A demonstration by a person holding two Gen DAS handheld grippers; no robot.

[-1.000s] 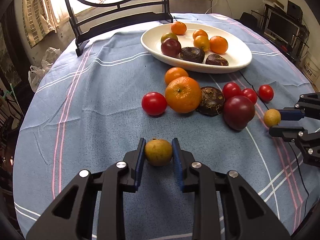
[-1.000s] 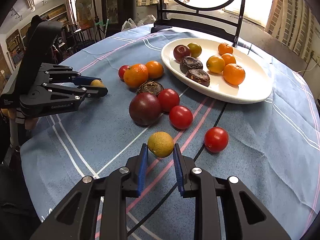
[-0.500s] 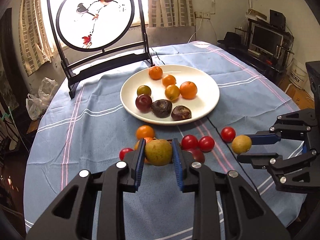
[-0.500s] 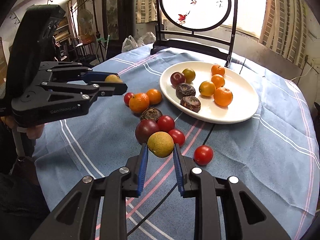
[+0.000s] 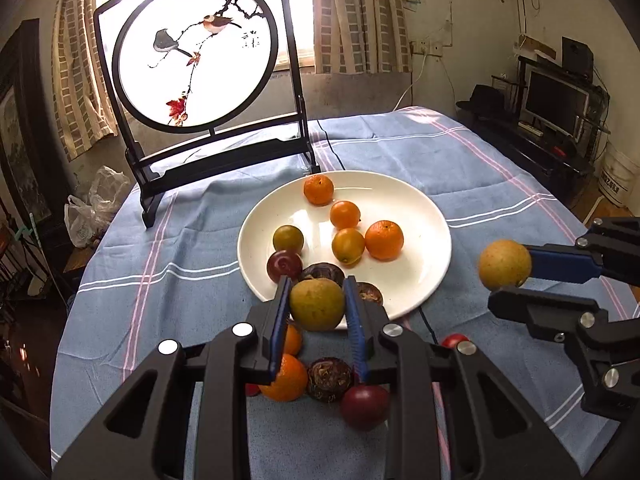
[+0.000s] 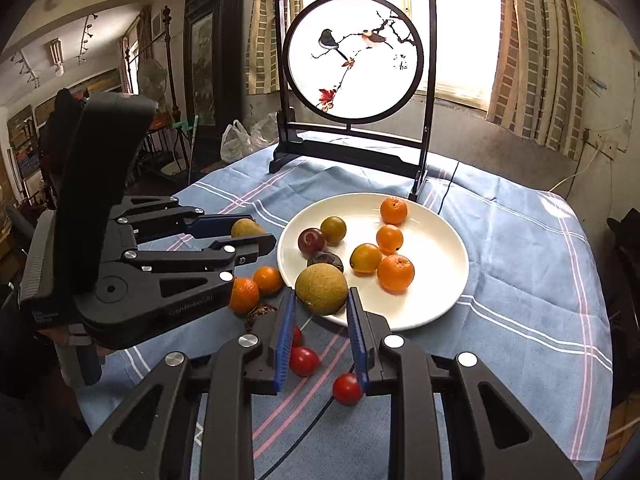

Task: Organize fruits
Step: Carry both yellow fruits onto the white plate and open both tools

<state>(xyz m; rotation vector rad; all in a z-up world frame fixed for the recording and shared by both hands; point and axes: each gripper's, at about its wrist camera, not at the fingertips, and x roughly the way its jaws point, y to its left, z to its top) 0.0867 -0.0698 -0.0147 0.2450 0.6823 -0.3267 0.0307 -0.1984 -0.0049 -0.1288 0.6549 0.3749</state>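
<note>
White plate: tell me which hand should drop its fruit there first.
Probably left. The left tongs, shut on a greenish-yellow fruit, line up with the white plate's near rim. The right tongs, with a yellow fruit, look off to its side.

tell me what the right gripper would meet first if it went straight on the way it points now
Probably the white plate: the right gripper, shut on a yellow-green fruit, points down at its near rim, though depth is unclear.

Backlit by a blown-out window (image 5: 296, 12) behind the round screen (image 6: 354, 66); dim, murky room corners; sharp centre, heavy fisheye bending and black vignette at edges.
</note>
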